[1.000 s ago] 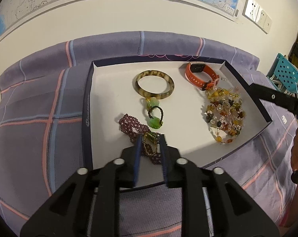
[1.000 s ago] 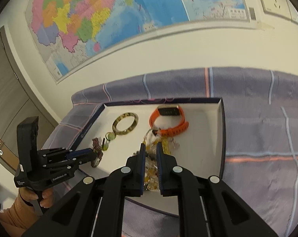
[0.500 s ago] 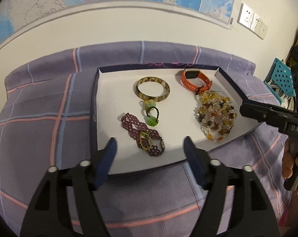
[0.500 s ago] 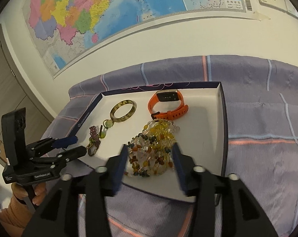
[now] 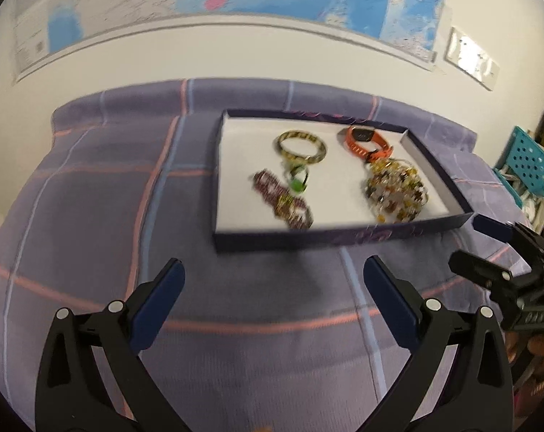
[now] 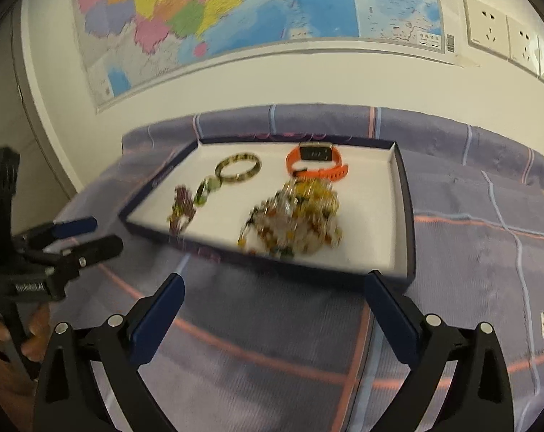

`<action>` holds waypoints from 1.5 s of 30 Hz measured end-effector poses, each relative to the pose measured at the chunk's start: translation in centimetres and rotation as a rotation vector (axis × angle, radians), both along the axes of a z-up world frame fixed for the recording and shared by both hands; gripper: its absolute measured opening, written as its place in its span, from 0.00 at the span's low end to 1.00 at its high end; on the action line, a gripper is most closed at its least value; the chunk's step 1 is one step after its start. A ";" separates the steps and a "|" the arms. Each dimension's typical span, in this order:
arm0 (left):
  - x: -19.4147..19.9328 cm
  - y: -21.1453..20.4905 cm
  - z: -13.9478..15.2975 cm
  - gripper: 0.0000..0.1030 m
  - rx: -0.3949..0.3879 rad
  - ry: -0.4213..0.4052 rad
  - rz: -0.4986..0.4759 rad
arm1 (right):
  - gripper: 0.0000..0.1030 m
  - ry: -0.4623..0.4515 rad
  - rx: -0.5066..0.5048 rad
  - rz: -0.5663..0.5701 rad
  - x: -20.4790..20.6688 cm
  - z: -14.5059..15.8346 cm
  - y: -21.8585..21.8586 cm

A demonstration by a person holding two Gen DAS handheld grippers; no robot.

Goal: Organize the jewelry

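Note:
A dark blue tray (image 5: 344,241) with a white floor lies on the purple plaid cloth. In it lie a tortoiseshell bangle (image 5: 300,147), an orange watch (image 5: 366,142), a green ring charm (image 5: 297,182), a dark red beaded bracelet (image 5: 282,203) and a heap of amber beads (image 5: 396,189). The tray (image 6: 403,216), bangle (image 6: 238,169), watch (image 6: 317,162) and bead heap (image 6: 295,221) also show in the right wrist view. My left gripper (image 5: 273,273) is open and empty, short of the tray's near wall. My right gripper (image 6: 273,284) is open and empty, also in front of the tray.
The purple plaid cloth (image 5: 91,216) covers the surface around the tray. A white wall with a map (image 6: 235,18) and sockets (image 6: 488,25) stands behind. A teal perforated basket (image 5: 527,158) sits at the far right.
Both grippers have opened wide and pulled back out of the tray; the red bracelet and the amber beads lie released on its floor.

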State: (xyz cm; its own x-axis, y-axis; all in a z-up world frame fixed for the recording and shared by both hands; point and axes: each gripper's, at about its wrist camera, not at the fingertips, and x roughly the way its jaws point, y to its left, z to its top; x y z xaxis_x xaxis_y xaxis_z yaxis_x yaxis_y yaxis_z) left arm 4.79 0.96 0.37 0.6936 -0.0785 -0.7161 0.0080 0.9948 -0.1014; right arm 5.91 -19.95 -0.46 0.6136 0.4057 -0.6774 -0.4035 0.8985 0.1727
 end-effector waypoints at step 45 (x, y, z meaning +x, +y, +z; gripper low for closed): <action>-5.1 -1.8 -1.7 0.95 0.041 0.044 0.033 | 0.94 0.008 0.005 -0.045 -5.4 -1.4 0.9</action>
